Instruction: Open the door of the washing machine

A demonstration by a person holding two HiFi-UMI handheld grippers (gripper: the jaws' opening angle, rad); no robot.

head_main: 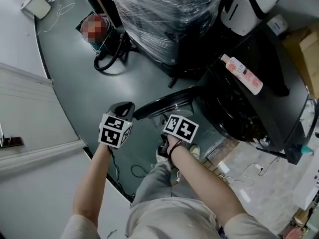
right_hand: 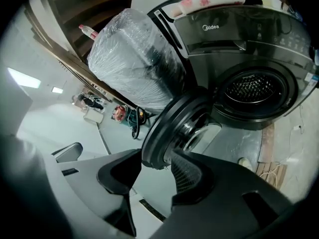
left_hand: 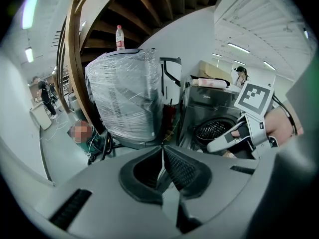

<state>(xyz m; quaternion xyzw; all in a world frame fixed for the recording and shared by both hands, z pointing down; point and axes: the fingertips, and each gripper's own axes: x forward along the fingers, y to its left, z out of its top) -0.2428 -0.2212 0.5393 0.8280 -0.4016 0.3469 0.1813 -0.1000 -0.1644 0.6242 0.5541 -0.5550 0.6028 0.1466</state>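
Note:
The dark grey washing machine (right_hand: 234,31) stands with its round door (right_hand: 177,126) swung wide open to the left, baring the steel drum (right_hand: 254,88). From the head view the door (head_main: 164,102) shows as a black arc beside the drum opening (head_main: 232,116). My right gripper (right_hand: 154,172) is open; the door's rim shows through the gap, and the pads do not press on it. My left gripper (left_hand: 162,156) is shut with nothing between its fingers and hangs left of the door (head_main: 123,109). The right gripper (left_hand: 229,139) is also in the left gripper view.
A bulky load wrapped in clear film (right_hand: 134,59) stands left of the machine, a bottle (left_hand: 119,38) on top of it. A pink and white pack (head_main: 242,74) lies on the machine's top. Black hoses (head_main: 109,56) coil on the grey floor. Cables and boards (head_main: 244,183) lie at the right.

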